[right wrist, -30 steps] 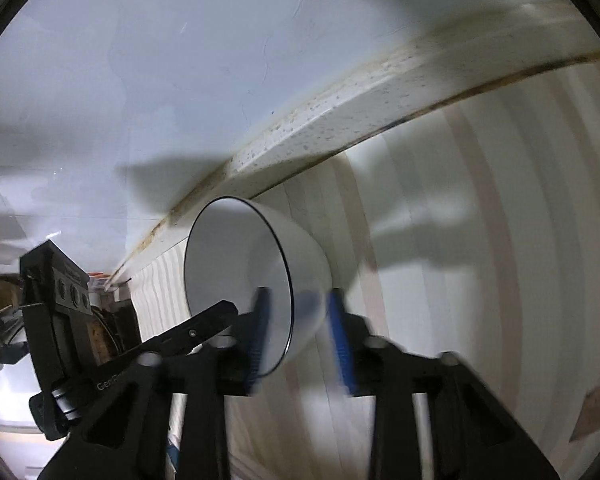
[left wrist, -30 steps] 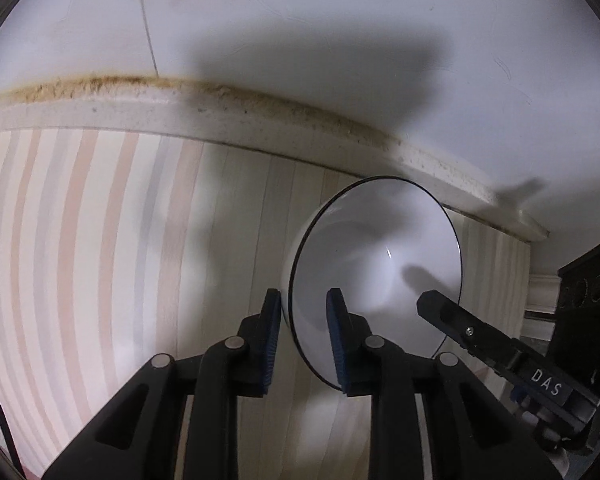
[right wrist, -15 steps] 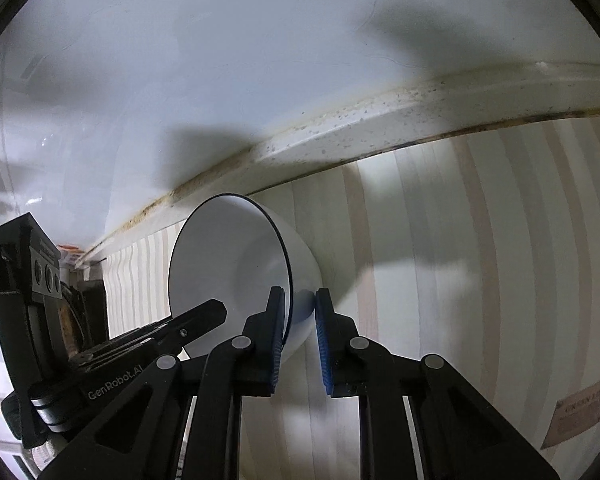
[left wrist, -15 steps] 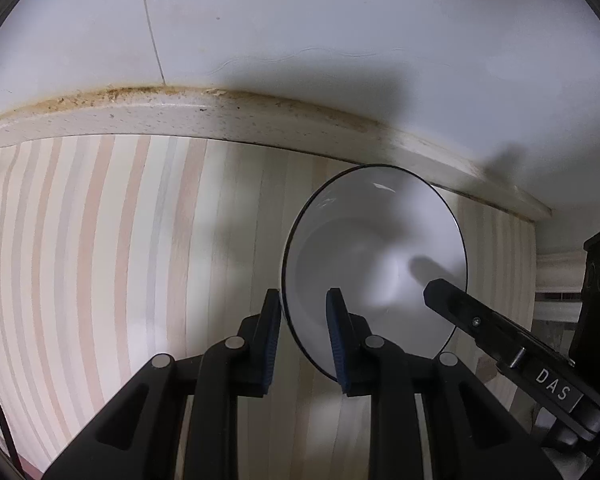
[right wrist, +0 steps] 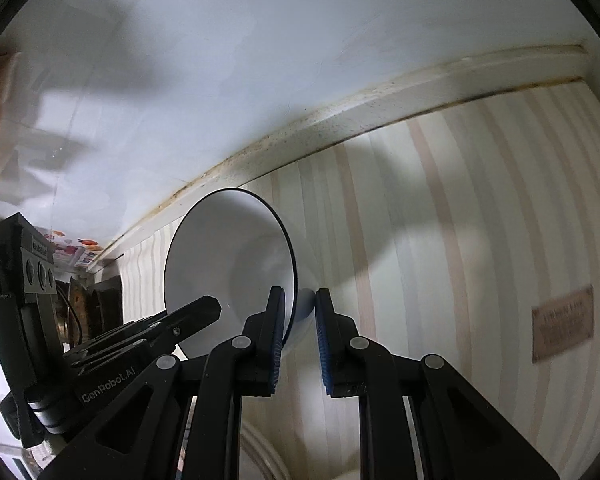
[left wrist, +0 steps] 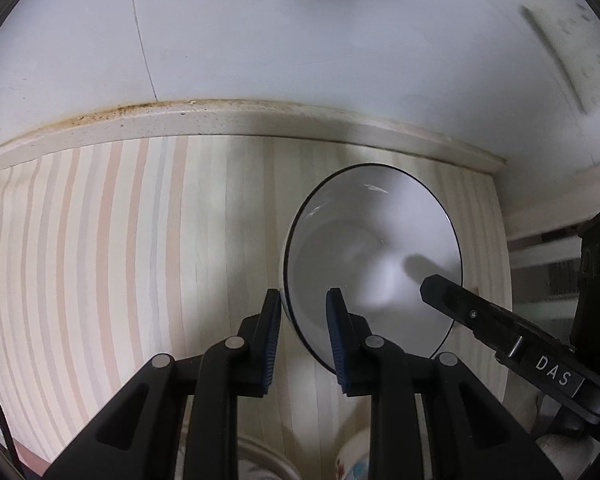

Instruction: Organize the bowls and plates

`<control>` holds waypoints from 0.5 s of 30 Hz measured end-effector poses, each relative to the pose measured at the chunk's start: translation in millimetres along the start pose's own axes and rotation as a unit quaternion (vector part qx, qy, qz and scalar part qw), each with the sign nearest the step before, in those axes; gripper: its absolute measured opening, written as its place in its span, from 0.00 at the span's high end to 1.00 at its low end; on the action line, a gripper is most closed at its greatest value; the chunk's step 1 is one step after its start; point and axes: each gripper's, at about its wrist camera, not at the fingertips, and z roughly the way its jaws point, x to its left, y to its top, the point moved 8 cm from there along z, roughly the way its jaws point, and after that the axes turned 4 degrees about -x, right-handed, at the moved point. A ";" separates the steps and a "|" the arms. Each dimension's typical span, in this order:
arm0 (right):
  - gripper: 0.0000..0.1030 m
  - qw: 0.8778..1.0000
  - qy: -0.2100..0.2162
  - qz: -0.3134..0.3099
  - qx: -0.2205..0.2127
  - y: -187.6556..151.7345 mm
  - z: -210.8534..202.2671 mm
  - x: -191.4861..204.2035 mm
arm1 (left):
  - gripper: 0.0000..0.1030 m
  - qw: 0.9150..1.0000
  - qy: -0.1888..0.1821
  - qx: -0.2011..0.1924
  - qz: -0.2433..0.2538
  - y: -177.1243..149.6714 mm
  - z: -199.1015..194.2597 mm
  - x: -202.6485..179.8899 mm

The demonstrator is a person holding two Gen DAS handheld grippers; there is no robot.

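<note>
A white bowl with a thin dark rim (left wrist: 374, 248) is held up off the striped surface, tilted on its side, between both grippers. My left gripper (left wrist: 303, 314) is shut on its near left rim, one pad inside and one outside. My right gripper (right wrist: 299, 312) is shut on the opposite rim of the same bowl (right wrist: 228, 252). Each gripper shows in the other's view: the right one reaches into the bowl in the left wrist view (left wrist: 500, 332), the left one in the right wrist view (right wrist: 148, 332).
A striped pale cloth (left wrist: 100, 260) covers the table up to a stained cream ledge (left wrist: 220, 120) below a white wall. Rims of other dishes show at the bottom edge of the left wrist view (left wrist: 260, 460). A brown label (right wrist: 562, 328) lies on the cloth at right.
Both grippers carried the bowl lower and nearer, with its opening turning more upward. The right gripper closed tighter on the rim. Dish rims came into view at the bottom.
</note>
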 end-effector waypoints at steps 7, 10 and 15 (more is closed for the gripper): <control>0.83 1.000 0.001 0.003 -0.017 -38.7 -38.6 8.8 | 0.80 1.000 -0.004 -0.005 0.025 -37.9 -30.8 -15.3; 0.83 1.000 0.000 0.006 -0.023 -59.5 -62.2 5.6 | 0.80 0.999 -0.008 -0.004 0.032 -55.4 -39.6 -21.5; 0.83 1.000 -0.002 0.013 -0.026 -93.7 -87.9 -5.7 | 0.80 0.999 -0.013 0.003 0.051 -82.0 -48.0 -35.8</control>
